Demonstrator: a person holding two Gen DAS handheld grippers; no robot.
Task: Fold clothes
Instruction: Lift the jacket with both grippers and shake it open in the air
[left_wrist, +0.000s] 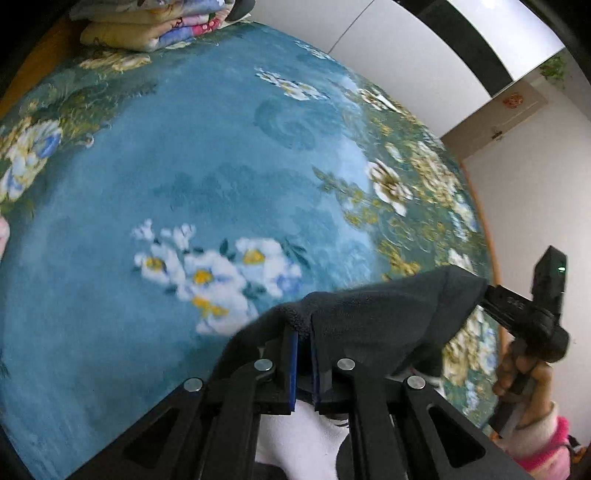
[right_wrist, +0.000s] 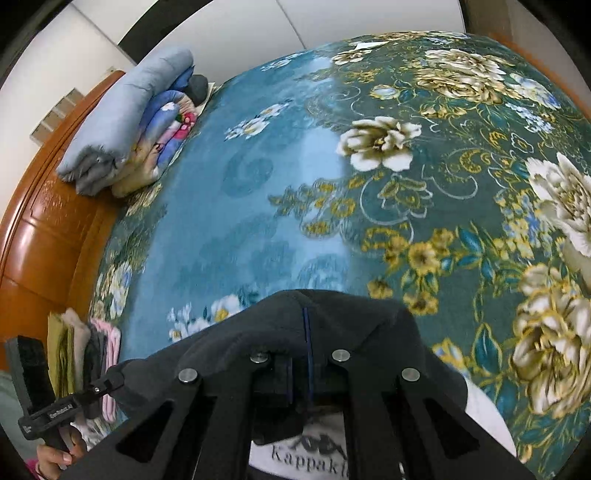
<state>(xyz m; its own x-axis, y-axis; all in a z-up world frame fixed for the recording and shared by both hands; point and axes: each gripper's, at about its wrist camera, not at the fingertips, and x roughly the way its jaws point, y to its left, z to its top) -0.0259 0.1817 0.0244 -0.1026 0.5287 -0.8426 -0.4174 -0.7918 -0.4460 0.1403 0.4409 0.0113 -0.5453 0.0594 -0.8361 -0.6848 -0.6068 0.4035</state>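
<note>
A dark grey fleece garment (left_wrist: 373, 314) with a white printed front panel (right_wrist: 314, 456) is held up over the blue floral bed (left_wrist: 184, 166). My left gripper (left_wrist: 303, 332) is shut on one edge of it. My right gripper (right_wrist: 301, 325) is shut on another edge, which drapes over its fingers. The right gripper's body also shows at the right of the left wrist view (left_wrist: 528, 310). The left gripper's body shows at the lower left of the right wrist view (right_wrist: 55, 410). The cloth (right_wrist: 258, 332) hangs between the two.
Folded quilts (right_wrist: 122, 136) are stacked by the wooden headboard (right_wrist: 44, 236); they also show in the left wrist view (left_wrist: 155, 26). A pile of folded clothes (right_wrist: 88, 354) lies at the bed's left edge. White walls and a door (left_wrist: 517, 122) stand beyond the bed (right_wrist: 258, 184).
</note>
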